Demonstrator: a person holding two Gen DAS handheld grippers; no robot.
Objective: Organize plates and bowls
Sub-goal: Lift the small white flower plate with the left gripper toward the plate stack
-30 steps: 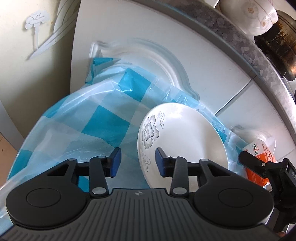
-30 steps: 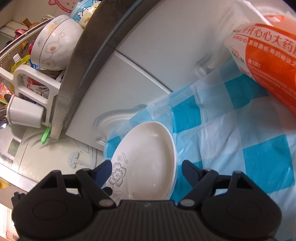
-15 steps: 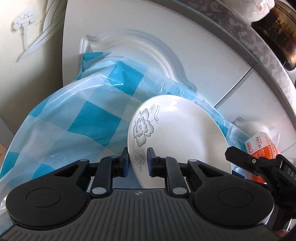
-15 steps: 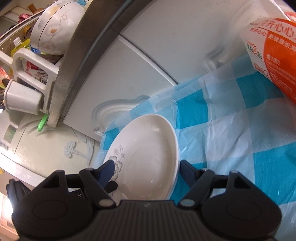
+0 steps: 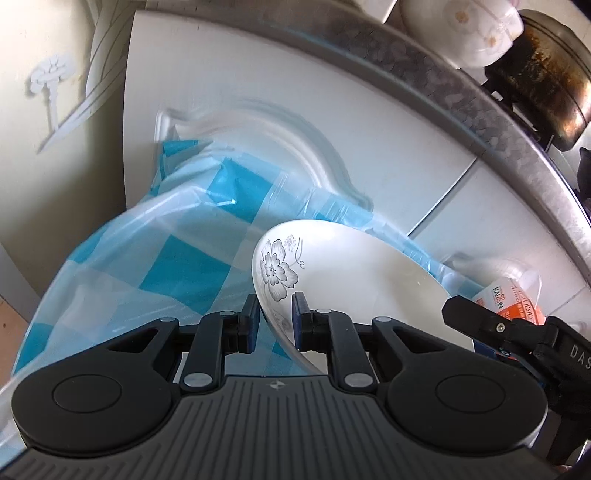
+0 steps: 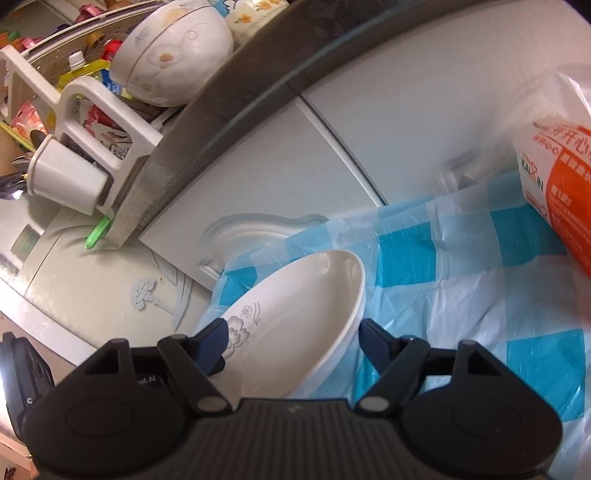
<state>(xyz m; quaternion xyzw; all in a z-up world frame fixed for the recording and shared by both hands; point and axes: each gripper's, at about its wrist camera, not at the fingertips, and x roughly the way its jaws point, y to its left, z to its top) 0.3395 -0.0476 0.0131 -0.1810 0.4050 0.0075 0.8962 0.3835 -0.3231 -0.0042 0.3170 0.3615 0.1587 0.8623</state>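
Note:
A white plate with a grey flower print is tilted above the blue-and-white checked plastic cloth. My left gripper is shut on the plate's rim near the flower. The plate also shows in the right wrist view. My right gripper is open, its jaws standing on either side of the plate, not pressing it. A white floral bowl sits upside down on the counter above, also in the left wrist view.
White cabinet doors stand behind the cloth under a grey counter edge. A dark pot sits on the counter. An orange-and-white bag lies at the right. A white rack with a cup is at the left.
My left gripper closed from open onto the plate's rim. The plate has tilted up and both grippers have moved slightly with it. The right gripper stayed open.

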